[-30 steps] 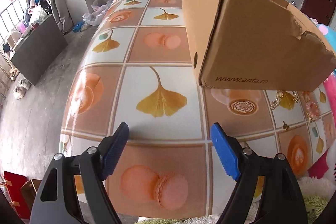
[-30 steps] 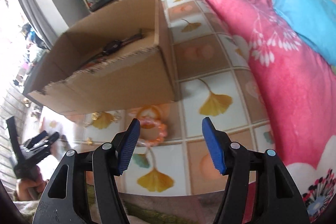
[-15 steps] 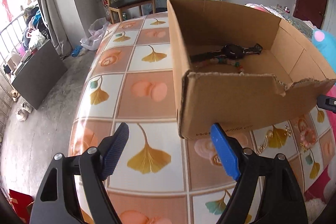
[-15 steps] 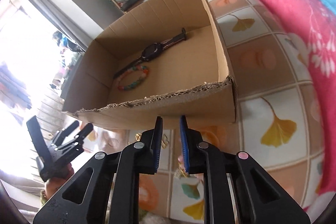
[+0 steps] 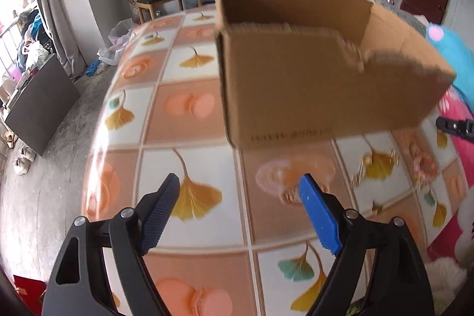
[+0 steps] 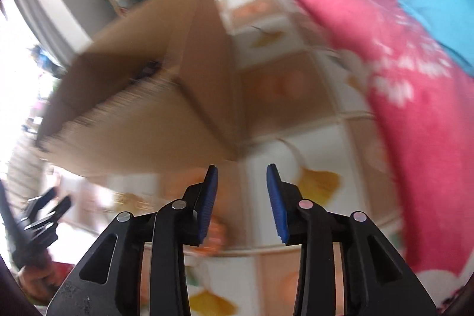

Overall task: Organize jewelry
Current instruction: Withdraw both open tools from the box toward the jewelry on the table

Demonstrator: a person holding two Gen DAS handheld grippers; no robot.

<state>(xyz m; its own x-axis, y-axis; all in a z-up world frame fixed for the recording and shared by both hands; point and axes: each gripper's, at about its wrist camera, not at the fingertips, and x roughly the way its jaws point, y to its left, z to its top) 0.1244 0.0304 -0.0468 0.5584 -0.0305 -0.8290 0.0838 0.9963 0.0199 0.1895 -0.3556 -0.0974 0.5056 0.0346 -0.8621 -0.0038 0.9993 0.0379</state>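
From my left wrist, my left gripper (image 5: pixel 234 205) hangs wide and empty over the patterned tabletop (image 5: pixel 189 105); the cardboard box (image 5: pixel 320 91) waits beyond, a gold chain (image 5: pixel 373 165) and pink bracelet (image 5: pixel 426 165) loose beside it. From my right wrist, my right gripper (image 6: pixel 241 191) is opening, nothing between its jaws, above that blurred bracelet (image 6: pixel 214 233).
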